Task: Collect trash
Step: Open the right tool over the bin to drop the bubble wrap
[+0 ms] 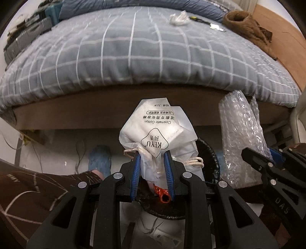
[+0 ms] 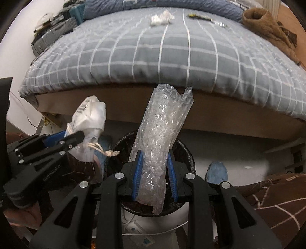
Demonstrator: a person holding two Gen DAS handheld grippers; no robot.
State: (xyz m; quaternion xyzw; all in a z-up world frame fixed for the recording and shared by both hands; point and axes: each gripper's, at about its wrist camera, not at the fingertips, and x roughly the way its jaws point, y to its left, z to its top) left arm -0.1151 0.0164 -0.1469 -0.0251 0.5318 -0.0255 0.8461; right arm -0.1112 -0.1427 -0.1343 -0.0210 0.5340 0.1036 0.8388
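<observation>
**Over the bin, both grippers are carrying trash**

Above the bin [image 2: 188, 153], which is standing on the floor below the near edge of the bed [image 1: 133, 57], both grippers are holding litter, apparently so that a release would let it fall inside. The left gripper [image 1: 152, 159] is clamping its blue pads on a crumpled white bag [image 1: 153, 130]; a cream cord is dangling from the bag's neck and black print is showing on its thin, glossy plastic. The right gripper [image 2: 154, 159] is pinching a sheet of bubble wrap [image 2: 160, 130] near its lower end, so the clear, pimpled film is rising as a loose tube past the fingertips, with only a short tail hanging below them.

Inside the bin's black, wrinkled liner something red-orange [image 1: 162, 194] is lying already. Both loads look light and springy, so they may catch on the pads when let go.

Near the far edge of the bed a wad of white tissue [image 1: 178, 18] is waiting, seemingly more to collect. Beside it a thin dark item is lying, too small to identify, and a brown fuzzy garment [image 1: 246, 26] is slumping at the far right corner.
</observation>
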